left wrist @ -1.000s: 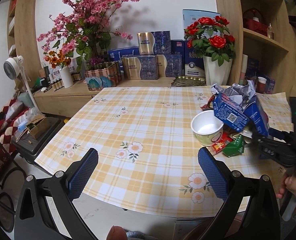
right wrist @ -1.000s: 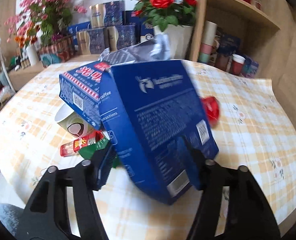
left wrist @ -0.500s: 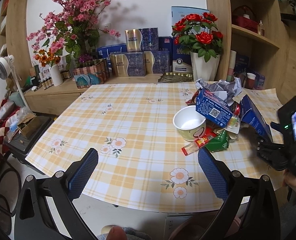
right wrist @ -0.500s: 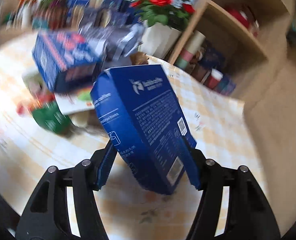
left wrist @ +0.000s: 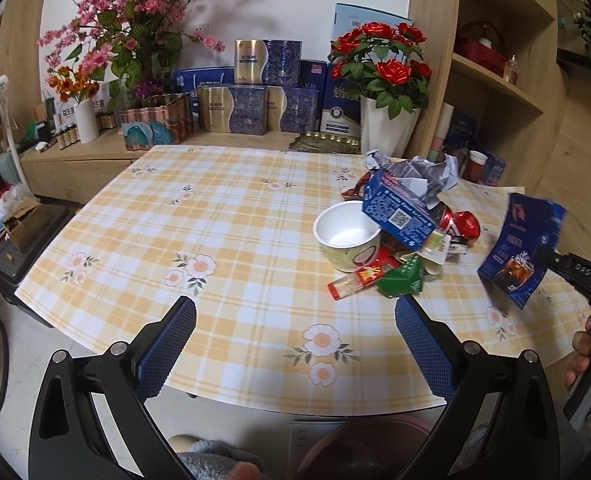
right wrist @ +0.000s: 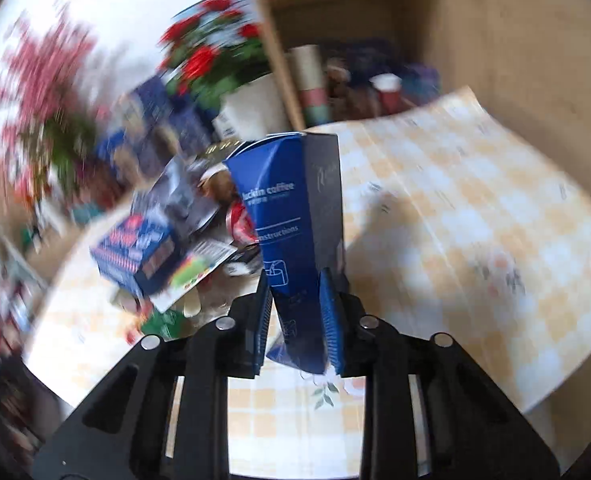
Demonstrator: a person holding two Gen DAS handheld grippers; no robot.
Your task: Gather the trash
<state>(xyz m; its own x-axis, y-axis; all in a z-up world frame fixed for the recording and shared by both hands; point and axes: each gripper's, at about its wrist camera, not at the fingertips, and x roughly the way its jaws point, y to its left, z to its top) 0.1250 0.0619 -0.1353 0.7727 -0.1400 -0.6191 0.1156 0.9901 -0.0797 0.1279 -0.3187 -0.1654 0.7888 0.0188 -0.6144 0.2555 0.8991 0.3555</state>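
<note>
My right gripper [right wrist: 295,304] is shut on a blue coffee box [right wrist: 291,220], squeezed flat and held above the table's right side; the box also shows in the left wrist view [left wrist: 519,248]. A trash pile lies on the checked tablecloth [left wrist: 215,240]: a white paper cup [left wrist: 347,236], a blue carton [left wrist: 399,216] with crumpled foil [left wrist: 415,168], a green wrapper [left wrist: 401,280], a red wrapper [left wrist: 361,280] and a red can [left wrist: 461,224]. My left gripper [left wrist: 295,332] is open and empty at the table's near edge.
A white vase of red roses [left wrist: 383,120], gift boxes [left wrist: 251,96] and pink blossoms [left wrist: 135,28] stand on the sideboard behind the table. Wooden shelves [left wrist: 495,80] rise at the right. A brown bin rim [left wrist: 367,448] shows below the table edge.
My right gripper closed tight on the blue coffee box, flattening it, lifted it off the pile and swung it right. My left gripper drew back from the table a little.
</note>
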